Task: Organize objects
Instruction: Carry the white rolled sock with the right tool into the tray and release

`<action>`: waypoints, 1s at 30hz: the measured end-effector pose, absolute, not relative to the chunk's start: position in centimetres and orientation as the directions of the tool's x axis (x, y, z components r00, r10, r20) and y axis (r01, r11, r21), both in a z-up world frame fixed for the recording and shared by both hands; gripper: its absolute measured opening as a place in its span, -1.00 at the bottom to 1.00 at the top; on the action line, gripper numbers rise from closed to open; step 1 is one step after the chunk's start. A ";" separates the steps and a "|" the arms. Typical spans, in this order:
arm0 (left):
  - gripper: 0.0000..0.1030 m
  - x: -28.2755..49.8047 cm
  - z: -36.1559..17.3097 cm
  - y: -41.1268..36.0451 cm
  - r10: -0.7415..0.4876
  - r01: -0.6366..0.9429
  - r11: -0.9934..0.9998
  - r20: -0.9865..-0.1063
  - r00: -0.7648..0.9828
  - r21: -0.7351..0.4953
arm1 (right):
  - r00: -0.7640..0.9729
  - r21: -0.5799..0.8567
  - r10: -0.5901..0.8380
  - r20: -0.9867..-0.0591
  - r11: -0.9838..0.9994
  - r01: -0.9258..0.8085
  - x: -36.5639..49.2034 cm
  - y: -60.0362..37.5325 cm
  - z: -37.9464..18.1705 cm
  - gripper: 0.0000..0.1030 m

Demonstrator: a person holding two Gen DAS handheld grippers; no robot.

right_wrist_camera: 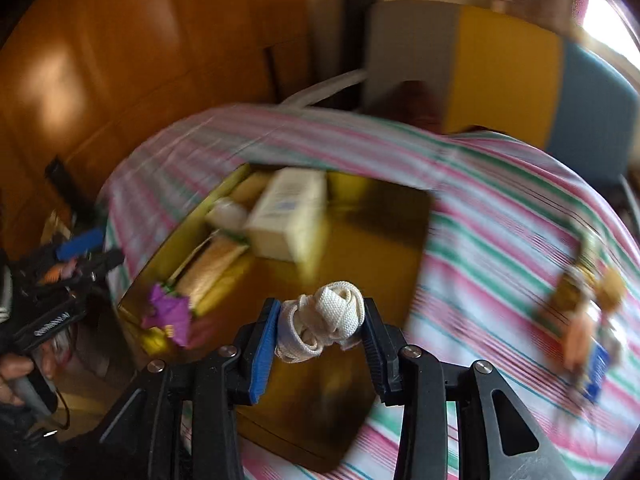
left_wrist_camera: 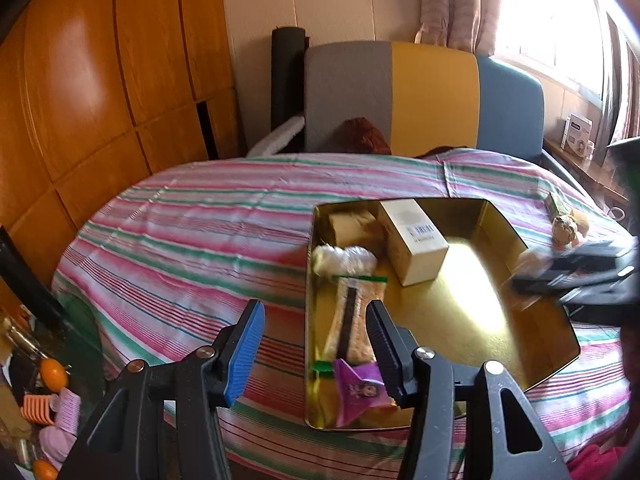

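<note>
Striped bed (left_wrist_camera: pixel 180 240) carries a gold tin (left_wrist_camera: pixel 532 376) already holding box (left_wrist_camera: pixel 414 240) and snacks; right tongs (right_wrist_camera: pixel 320 320) clamp knotted cord (right_wrist_camera: pixel 324 316) above it, left tongs (left_wrist_camera: pixel 316 344) empty, part-open; trinkets (right_wrist_camera: pixel 588 304) remain outside.

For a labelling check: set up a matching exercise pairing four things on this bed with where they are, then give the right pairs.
Things:
1. white webbing bundle
2. cream box
3. purple wrapper
4. left gripper

Places or states:
A. near corner of the gold tin
B. between the right gripper jaws
C. empty, above the tin's left edge
D. far half of the tin, barcode up

Pairs: 1-B, 2-D, 3-A, 4-C
</note>
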State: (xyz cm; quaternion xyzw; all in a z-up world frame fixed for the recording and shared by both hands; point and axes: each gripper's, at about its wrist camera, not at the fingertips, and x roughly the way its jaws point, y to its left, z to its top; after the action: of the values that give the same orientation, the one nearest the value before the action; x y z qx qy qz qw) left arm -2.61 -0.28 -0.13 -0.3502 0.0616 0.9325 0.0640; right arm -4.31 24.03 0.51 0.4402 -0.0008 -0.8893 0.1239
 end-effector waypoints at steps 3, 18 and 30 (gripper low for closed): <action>0.03 -2.5 0.1 -0.7 0.074 -0.156 -0.985 -0.654 -0.753 0.068 | -0.508 0.124 -0.245 -0.826 -0.957 0.261 -6.4 20.4 -2.0 -0.19; 0.03 -2.4 0.0 -2.2 0.050 -0.126 -0.989 -0.646 -0.762 0.072 | -0.447 0.200 -0.303 -0.841 -0.944 0.264 -9.6 15.2 -5.6 0.30; 0.03 -2.2 -0.1 -1.1 0.067 -0.154 -0.985 -0.652 -0.755 0.077 | -0.546 0.215 -0.275 -0.792 -0.961 0.173 -7.6 20.0 -2.0 0.56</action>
State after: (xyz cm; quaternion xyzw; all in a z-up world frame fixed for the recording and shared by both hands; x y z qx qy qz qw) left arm -2.17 -1.10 -0.06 -0.3450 0.0632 0.9346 0.0593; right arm -7.64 19.99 -2.01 0.4592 -0.0556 -0.8774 0.1275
